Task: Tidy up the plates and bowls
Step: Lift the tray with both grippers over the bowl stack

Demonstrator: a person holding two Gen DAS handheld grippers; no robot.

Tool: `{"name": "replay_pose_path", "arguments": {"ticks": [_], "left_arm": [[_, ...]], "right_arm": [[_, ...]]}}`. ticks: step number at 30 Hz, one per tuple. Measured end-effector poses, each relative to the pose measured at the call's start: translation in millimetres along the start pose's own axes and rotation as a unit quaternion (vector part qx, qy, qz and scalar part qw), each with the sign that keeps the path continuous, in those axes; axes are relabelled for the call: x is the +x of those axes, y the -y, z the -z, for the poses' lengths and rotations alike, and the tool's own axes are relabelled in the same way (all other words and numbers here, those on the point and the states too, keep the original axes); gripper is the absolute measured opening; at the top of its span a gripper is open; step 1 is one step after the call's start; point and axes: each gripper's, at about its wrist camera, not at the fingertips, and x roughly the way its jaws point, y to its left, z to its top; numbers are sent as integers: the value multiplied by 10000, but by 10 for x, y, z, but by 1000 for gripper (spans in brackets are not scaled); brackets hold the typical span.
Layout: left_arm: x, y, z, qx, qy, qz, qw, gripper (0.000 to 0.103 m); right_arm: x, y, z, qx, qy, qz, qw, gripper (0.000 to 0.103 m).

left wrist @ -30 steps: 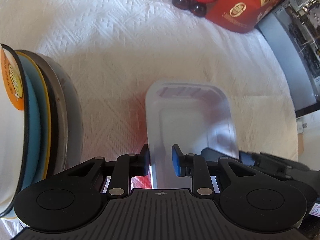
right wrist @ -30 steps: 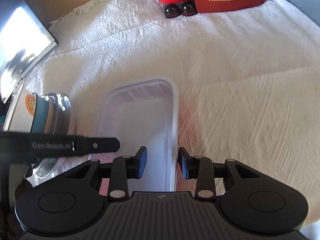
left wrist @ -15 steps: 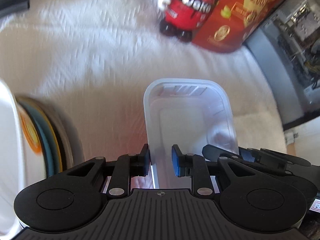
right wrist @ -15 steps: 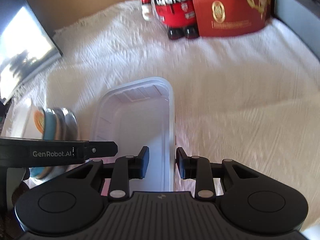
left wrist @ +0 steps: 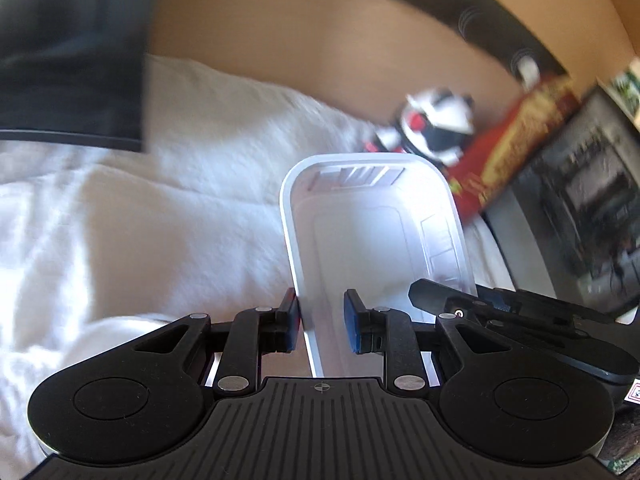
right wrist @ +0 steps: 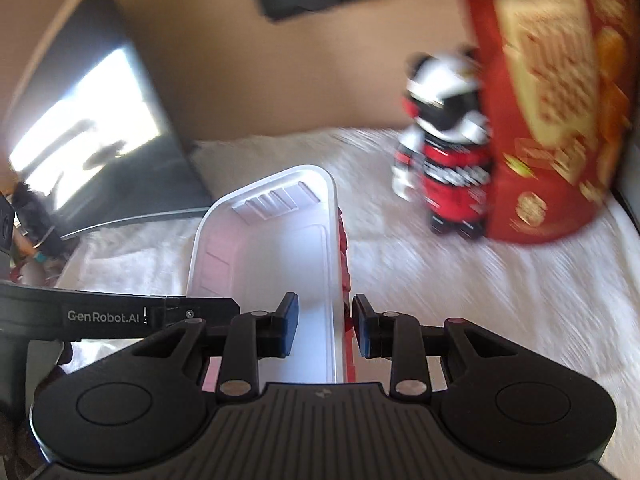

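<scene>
At the far left of the left wrist view a flat, dark, glossy panel (left wrist: 68,60) lies at the back edge of the white, woven-textured cloth (left wrist: 140,220) that covers the table, its surface soft and blurred. To the right of that bare cloth, the left tool (left wrist: 322,326) straddles the left long wall of a translucent white rectangular plastic tub with rounded corners (left wrist: 368,232): one blue-padded finger sits outside the rim and the other inside, with a gap still showing between the inner pad and the wall, so whether it is truly pinching cannot be told. The tub has moulded ribs on its far wall and a smooth floor, and no plates or bowls show in it. On the tub's right long wall the right tool (right wrist: 324,330) sits the same way, one finger in the tub and one outside, close to the thin rim, though a firm grip cannot be confirmed. A black bar lettered GenRobot.AI (right wrist: 104,316), part of the left tool, crosses in from the left in the right wrist view. Beyond the tub's far end, to the right, stands a blurred red, white and black toy figure (right wrist: 444,152), and just beside it a tall red carton with gold print (right wrist: 548,92).
</scene>
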Motion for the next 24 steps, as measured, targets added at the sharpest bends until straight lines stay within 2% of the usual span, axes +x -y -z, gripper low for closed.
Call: {"name": "replay_pose_path", "arguments": {"ticks": [8, 12, 18, 24], "left_arm": [[-717, -758, 168, -786, 257, -265, 9962, 26], [-808, -1040, 301, -1054, 186, -411, 9934, 28], [-566, -1205, 511, -1244, -128, -511, 9908, 28], [-396, -1187, 551, -1143, -246, -466, 9921, 27]], "right_arm": [[224, -906, -91, -716, -143, -711, 9948, 30], [381, -1196, 33, -984, -431, -884, 9903, 31], [690, -1219, 321, -875, -1021, -808, 9876, 31], [802, -1082, 446, -681, -1191, -601, 9887, 31]]}}
